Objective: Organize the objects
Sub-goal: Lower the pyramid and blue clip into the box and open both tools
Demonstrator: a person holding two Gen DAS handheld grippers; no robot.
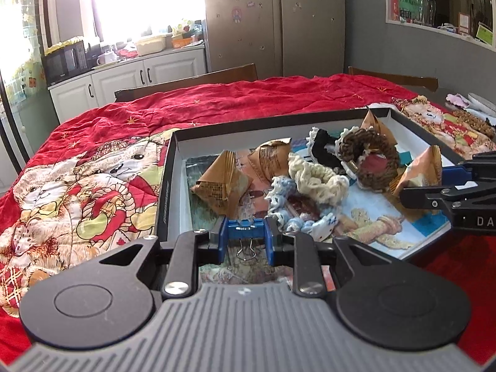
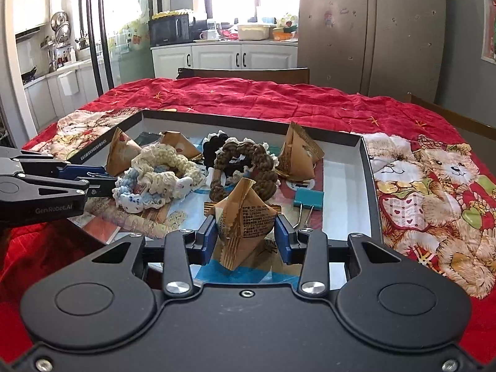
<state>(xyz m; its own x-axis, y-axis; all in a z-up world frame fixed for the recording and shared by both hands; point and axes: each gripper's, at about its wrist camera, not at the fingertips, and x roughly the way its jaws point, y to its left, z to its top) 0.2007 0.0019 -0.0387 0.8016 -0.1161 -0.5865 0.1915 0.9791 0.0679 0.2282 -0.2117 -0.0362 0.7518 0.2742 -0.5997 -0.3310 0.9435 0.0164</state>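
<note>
A shallow black-rimmed box on the red quilt holds brown pyramid packets, crocheted scrunchies and binder clips. My left gripper is shut on a blue binder clip at the box's near edge; its wire handles hang down. My right gripper is shut on a brown pyramid packet above the box's near side; it also shows in the left wrist view. Cream, brown and blue-white scrunchies lie mid-box. A teal binder clip lies to the right.
More brown packets lie in the box. The red teddy-bear quilt covers the table. Wooden chairs stand at the far side, cabinets and a fridge behind.
</note>
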